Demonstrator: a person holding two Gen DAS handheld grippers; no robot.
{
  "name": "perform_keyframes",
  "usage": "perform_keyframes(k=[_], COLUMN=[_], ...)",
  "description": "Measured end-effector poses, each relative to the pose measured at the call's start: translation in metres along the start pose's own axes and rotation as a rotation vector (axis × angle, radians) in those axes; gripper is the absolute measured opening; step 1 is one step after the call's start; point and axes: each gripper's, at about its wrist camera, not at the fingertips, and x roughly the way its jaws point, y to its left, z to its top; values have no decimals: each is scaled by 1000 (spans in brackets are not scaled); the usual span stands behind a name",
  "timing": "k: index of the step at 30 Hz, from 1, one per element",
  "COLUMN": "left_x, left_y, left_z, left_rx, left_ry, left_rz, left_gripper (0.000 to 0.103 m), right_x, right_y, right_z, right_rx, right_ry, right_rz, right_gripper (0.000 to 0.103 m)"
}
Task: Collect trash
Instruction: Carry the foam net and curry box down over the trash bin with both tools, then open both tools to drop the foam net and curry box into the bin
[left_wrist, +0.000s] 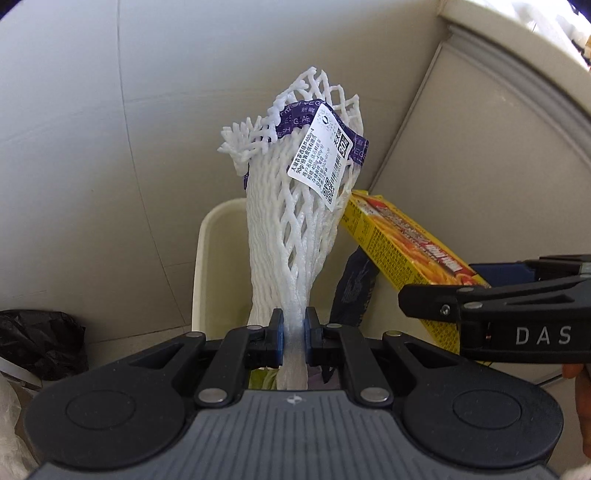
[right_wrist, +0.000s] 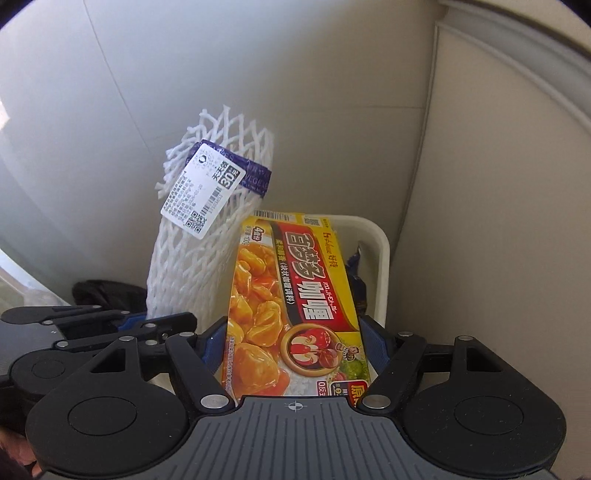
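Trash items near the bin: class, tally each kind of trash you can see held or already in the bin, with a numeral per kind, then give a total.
White foam net sleeve, pinched in the left hand-held gripper: 1
Yellow curry box, clamped in the right hand-held gripper: 1
Dark blue wrapper standing in the cream bin: 1
Total: 3

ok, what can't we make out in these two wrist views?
- Bin contents: both views, covered by foam net, curry box and gripper bodies.
- Dark wrapper in the bin: print unreadable, mostly behind net and box.
- Net label small print: too small.
- Black bag: left view, cut by the edge.
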Motion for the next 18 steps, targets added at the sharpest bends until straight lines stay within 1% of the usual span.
perform_keyframes(k=[4, 8, 9, 10, 15, 18], left_x=[14, 29, 33, 35, 46, 51], left_y=[1, -5, -6, -6, -10, -9], left_z=[5, 18, 21, 23, 38, 34], left_rx=[8, 25, 28, 31, 46, 53], left_ry=[7, 18, 23, 26, 45, 54], left_rz=[0, 15, 18, 21, 31, 35], left_gripper=[9, 10, 10, 10, 10, 10], right_x=[-5, -15, -12, -11, -20, -15], right_y=[3, 9, 6, 13, 8, 8], right_z=[3, 5, 7, 4, -2, 6], right_rx=[7, 5, 7, 10, 24, 27], right_ry=[1, 2, 4, 6, 21, 28], right_rz=[-3, -10, -12, -14, -16, -16], right_gripper=[74, 74, 74, 74, 74, 74])
